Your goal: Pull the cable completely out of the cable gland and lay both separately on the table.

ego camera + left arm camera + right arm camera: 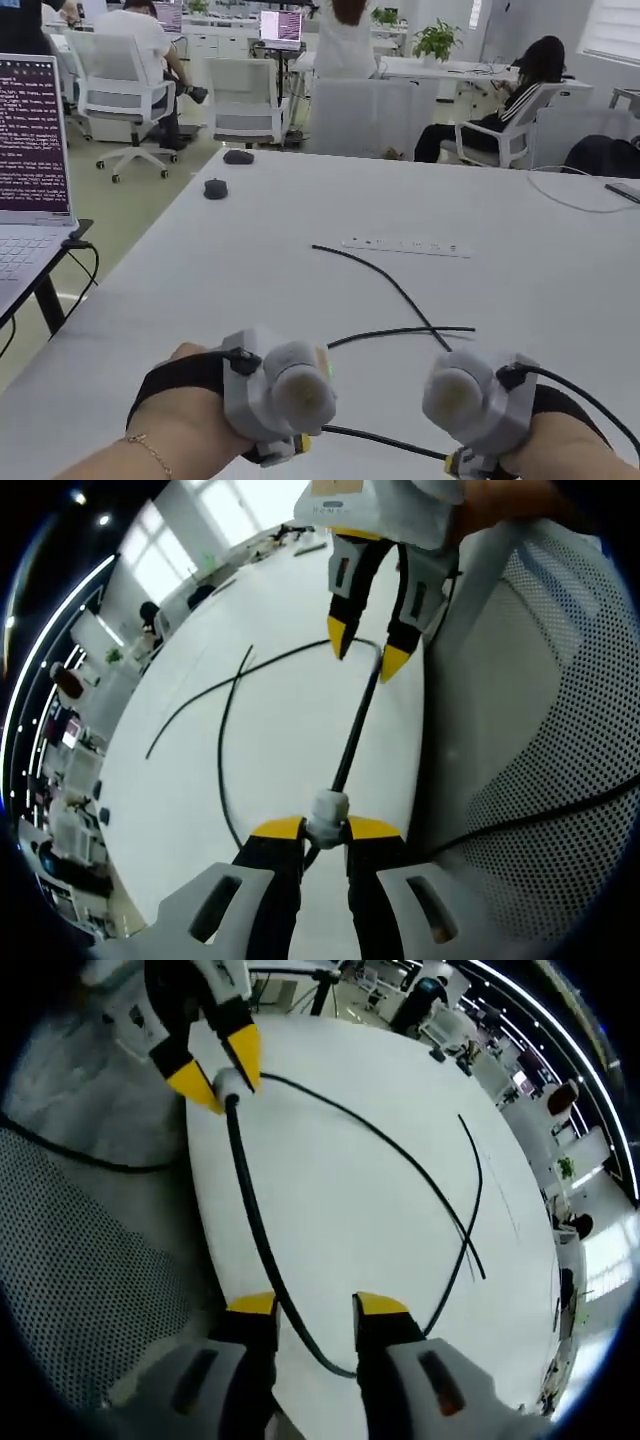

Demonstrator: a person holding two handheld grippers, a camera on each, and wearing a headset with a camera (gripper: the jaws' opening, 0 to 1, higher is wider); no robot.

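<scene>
— Left hand-held gripper (326,828) first: what has it got?

— The cable gland (328,808). Its two yellow-tipped jaws are clamped on that small white fitting, which sits right between the tips.

— And the cable?

— The black cable (356,730) is still threaded through the gland. One stretch runs straight ahead from the left hand-held gripper to the right hand-held gripper (315,1305), which faces it, tips toward tips, near the worktop's front edge.

— Is the right one gripping it?

— Not as far as I can see. Its jaws stand spread, and the cable passes through the gap, nearer one jaw than the other. Whether it brushes that jaw, I can't tell.

— Where does the rest go?

— Out onto the white worktop (250,270). One stretch leaves the far side of the gland, and the other curls round past the right hand-held gripper. Both lie flat ahead of the two grippers and cross each other there.

— Anything else around?

— A mesh chair (540,700) shows just beside both grippers, off the front edge. Far ahead of the left one a dark mouse (216,188) sits on the worktop, and well off to its left a laptop (30,140) stands with its lid up.
</scene>
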